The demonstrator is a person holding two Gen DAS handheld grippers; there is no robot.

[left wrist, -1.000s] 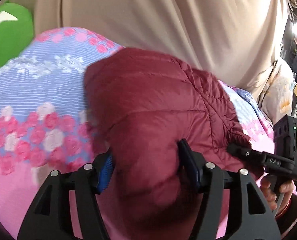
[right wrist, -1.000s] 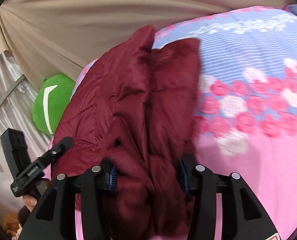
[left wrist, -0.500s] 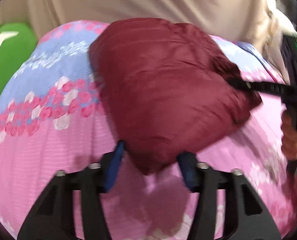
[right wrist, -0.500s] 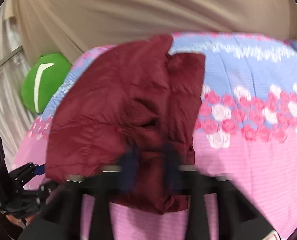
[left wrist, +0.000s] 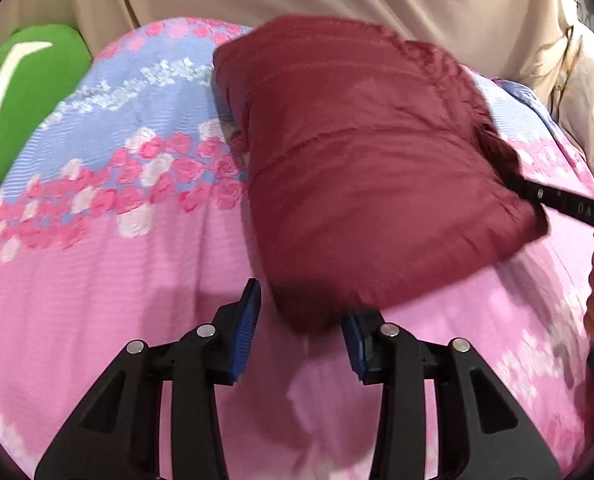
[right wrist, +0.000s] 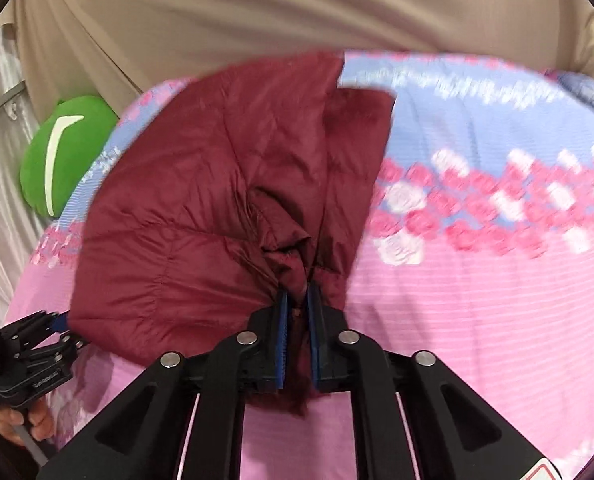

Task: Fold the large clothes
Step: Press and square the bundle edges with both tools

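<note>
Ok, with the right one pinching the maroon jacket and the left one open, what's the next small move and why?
Probably close the left hand-held gripper on the near corner of the maroon puffer jacket, which sits between its open fingers. The right hand-held gripper is already clamped on bunched fabric, so both ends could then be lifted.

Backdrop: beige curtain [right wrist: 257, 12] hanging in folds behind the bed.
Bed cover: pink and blue floral sheet [left wrist: 97, 240].
Left side: green cushion [left wrist: 21, 92] with a white stripe.
</note>
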